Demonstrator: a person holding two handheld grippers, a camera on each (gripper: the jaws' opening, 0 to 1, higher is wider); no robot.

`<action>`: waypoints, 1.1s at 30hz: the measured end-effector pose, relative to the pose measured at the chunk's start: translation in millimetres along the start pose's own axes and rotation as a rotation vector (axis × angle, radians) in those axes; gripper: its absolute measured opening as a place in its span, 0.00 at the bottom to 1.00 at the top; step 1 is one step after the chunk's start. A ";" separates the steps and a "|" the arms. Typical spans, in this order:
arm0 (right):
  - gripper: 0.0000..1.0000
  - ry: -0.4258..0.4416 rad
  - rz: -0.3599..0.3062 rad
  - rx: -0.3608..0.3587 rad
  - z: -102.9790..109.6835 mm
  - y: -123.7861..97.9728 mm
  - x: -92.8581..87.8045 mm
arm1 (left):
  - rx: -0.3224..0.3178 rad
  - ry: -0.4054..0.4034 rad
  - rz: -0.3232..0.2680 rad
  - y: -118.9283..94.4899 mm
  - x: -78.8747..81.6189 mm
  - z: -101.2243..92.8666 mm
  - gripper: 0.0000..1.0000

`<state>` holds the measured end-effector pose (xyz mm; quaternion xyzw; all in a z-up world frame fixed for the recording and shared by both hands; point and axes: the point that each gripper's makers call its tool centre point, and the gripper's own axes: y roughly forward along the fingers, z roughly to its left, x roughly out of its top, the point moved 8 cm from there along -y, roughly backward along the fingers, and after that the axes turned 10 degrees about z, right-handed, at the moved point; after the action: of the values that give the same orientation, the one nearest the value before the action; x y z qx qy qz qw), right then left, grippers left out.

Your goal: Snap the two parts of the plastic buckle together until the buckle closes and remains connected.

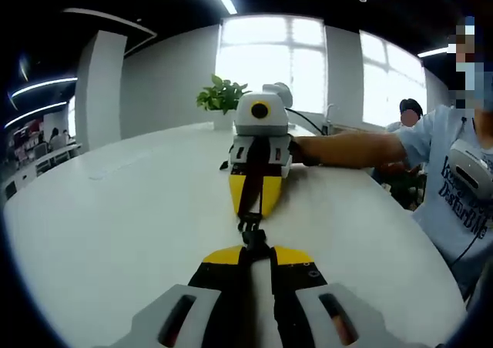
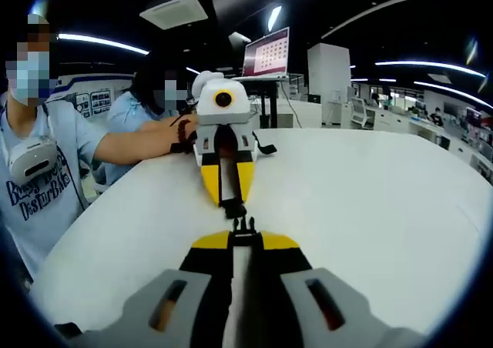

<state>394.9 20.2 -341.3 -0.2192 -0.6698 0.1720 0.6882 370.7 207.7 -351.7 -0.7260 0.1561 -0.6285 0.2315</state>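
Observation:
The black plastic buckle is in two parts, held just above the white table [image 1: 115, 209]. My left gripper [image 1: 255, 249] is shut on one part [image 1: 255, 239], its strap running back between the yellow jaw tips. Facing it, my right gripper [image 1: 250, 208] is shut on the other part [image 1: 247, 224]. In the right gripper view, my right gripper [image 2: 245, 241] holds the pronged part [image 2: 244, 225], and my left gripper [image 2: 228, 197] holds the socket part [image 2: 233, 208]. The two parts meet end to end, slightly out of line. I cannot tell whether they are latched.
A person in a light blue shirt [image 1: 454, 186] sits at the table's edge, one arm [image 2: 135, 144] stretched along the top. A potted plant [image 1: 221, 95] stands at the far side. A screen [image 2: 266, 53] stands behind the table [image 2: 370, 186].

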 end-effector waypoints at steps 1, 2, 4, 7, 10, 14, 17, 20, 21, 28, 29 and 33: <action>0.11 0.000 0.000 -0.002 -0.4 0.0 0.4 | 0.000 -0.003 -0.001 0.1 0.0 -0.1 0.11; 0.11 0.000 0.001 -0.002 0.0 0.7 0.0 | 0.001 -0.004 -0.002 0.1 0.0 -0.2 0.11; 0.11 -0.004 0.000 0.003 1.3 1.3 -0.5 | 0.004 -0.005 -0.001 0.3 0.1 -0.9 0.11; 0.11 -0.006 0.000 0.006 1.6 1.7 -0.4 | 0.003 -0.004 0.000 0.5 0.0 -2.0 0.11; 0.11 -0.015 0.000 0.006 6.2 3.2 -1.4 | -0.002 -0.010 -0.003 0.4 -0.3 -2.4 0.11; 0.11 -0.025 0.000 0.006 9.7 4.9 -1.9 | 0.001 -0.004 0.001 0.1 0.1 -2.1 0.11; 0.11 -0.046 -0.006 0.014 9.9 5.3 -1.9 | -0.008 0.001 0.001 0.3 -0.3 -2.9 0.11; 0.11 -0.077 -0.033 0.004 7.1 4.0 0.4 | -0.033 -0.006 -0.005 -0.6 -1.0 0.9 0.11; 0.11 -0.077 -0.043 -0.009 4.3 2.9 0.5 | -0.040 -0.005 -0.005 -0.3 -0.9 0.0 0.11; 0.11 -0.078 -0.014 -0.022 5.0 4.2 -2.1 | -0.038 -0.006 -0.014 1.7 -1.6 -2.6 0.11; 0.11 -0.077 -0.010 -0.021 5.3 5.1 -2.4 | -0.041 -0.010 -0.018 2.1 -1.9 -2.9 0.11; 0.11 -0.054 -0.019 -0.013 4.4 2.9 -4.1 | -0.044 -0.018 -0.024 1.9 -2.3 -0.7 0.11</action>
<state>390.5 20.7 -346.2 -0.2126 -0.6911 0.1671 0.6702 369.8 207.1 -354.6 -0.7385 0.1592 -0.6208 0.2093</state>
